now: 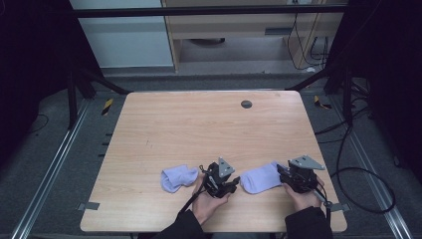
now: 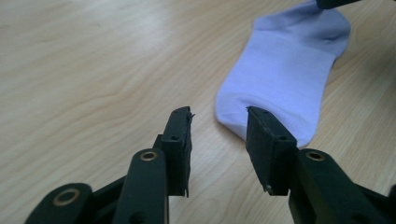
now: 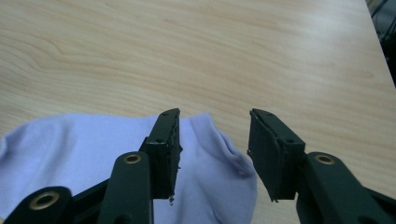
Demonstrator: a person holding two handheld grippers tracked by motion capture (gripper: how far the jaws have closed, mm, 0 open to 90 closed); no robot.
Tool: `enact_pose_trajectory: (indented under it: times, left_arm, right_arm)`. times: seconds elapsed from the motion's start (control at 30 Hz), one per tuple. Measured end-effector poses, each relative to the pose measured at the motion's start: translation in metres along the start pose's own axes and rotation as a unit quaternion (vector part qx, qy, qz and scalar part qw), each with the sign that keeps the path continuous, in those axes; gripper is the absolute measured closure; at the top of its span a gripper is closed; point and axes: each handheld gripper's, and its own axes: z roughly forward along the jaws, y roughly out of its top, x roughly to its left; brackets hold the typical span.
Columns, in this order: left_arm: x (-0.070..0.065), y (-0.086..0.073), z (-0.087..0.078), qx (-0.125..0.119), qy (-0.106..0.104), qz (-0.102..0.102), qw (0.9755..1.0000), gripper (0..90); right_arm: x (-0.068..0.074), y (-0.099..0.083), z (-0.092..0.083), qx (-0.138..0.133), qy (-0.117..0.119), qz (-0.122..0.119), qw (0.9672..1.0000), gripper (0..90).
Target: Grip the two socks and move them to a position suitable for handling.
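We've got both sets of jaws spread apart, gripping nothing: the flat lavender cotton sock (image 2: 285,79) lies between our left gripper (image 2: 219,121) and right gripper (image 3: 215,122), its ends right at the jaw tips.

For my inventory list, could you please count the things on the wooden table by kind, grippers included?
Pale lilac fabric socks: 2, the left sock and the right sock.
Black two-jaw grippers: 2, the left gripper and the right gripper, both open.
Total: 4
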Motion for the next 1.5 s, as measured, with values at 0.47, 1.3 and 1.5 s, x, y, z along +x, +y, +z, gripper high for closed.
enact_pose_trajectory:
  times: [0.47, 1.3, 1.5]
  left_arm:
    - [0.073, -0.005, -0.085, -0.034, 0.048, -0.037, 0.9976, 48.2]
    - [0.139, -0.094, -0.148, -0.023, 0.115, -0.118, 0.986, 56.4]
    - [0.137, -0.099, -0.143, -0.007, 0.112, -0.11, 0.9876, 57.7]
  right_arm:
    - [0.022, 0.027, -0.015, -0.064, 0.07, -0.015, 0.9954, 49.1]
    - [0.108, 0.081, 0.014, -0.049, 0.168, -0.054, 0.9831, 58.8]
    - [0.133, 0.086, 0.025, -0.041, 0.193, -0.066, 0.9781, 59.5]
